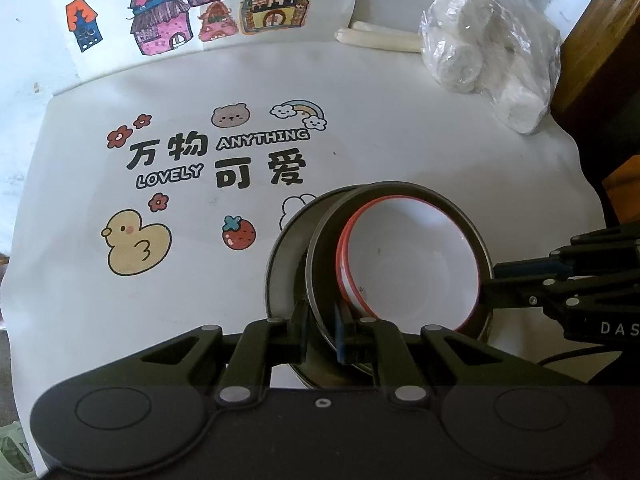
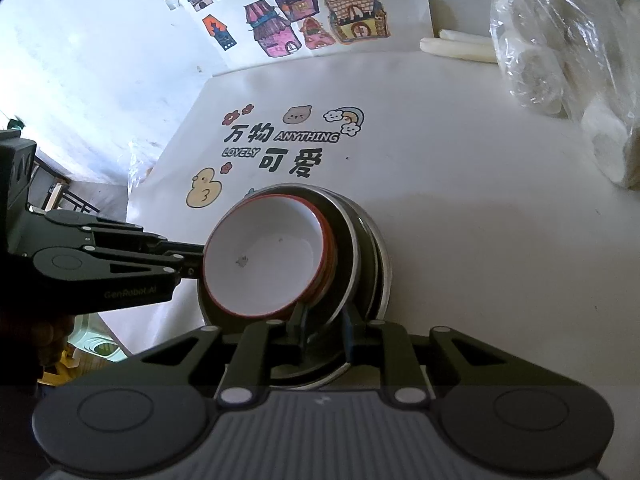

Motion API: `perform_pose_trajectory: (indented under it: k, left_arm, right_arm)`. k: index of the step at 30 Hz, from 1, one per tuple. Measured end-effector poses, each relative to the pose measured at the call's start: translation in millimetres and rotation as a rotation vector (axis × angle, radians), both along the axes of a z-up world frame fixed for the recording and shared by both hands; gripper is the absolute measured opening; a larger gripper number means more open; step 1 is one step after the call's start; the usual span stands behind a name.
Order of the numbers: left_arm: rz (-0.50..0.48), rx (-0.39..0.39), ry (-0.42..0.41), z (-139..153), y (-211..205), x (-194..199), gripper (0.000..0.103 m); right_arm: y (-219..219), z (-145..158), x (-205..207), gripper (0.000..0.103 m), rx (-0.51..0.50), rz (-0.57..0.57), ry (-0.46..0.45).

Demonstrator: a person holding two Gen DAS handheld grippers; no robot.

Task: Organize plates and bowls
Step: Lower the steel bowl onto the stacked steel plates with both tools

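Left wrist view shows our left gripper and right gripper each pinching the tilted steel bowl. If either pinch slips, we risk the white bowl sliding out onto the table.

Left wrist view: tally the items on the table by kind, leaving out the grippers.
Round steel bowls with dark rims: 2
White bowl with red rim: 1, a nested second is possible
Clear plastic bag of white rolls: 1
Cream-coloured sticks: 2
White printed mat: 1
Total: 7
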State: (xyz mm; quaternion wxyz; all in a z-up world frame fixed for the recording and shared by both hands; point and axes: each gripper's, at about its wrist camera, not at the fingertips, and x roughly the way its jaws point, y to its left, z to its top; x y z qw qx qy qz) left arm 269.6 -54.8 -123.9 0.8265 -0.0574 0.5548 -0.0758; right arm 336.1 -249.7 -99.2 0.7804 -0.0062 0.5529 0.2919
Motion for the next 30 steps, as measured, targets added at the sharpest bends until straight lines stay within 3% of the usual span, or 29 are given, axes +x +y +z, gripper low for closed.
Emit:
perform_pose_trajectory:
  k: [30]
  left_arm:
    - [-0.016,0.002,0.003,2.3,0.3,3.3,0.015]
  right_arm:
    - [2.5,-1.2,0.6,0.022,-0.004,-0.026,0.003]
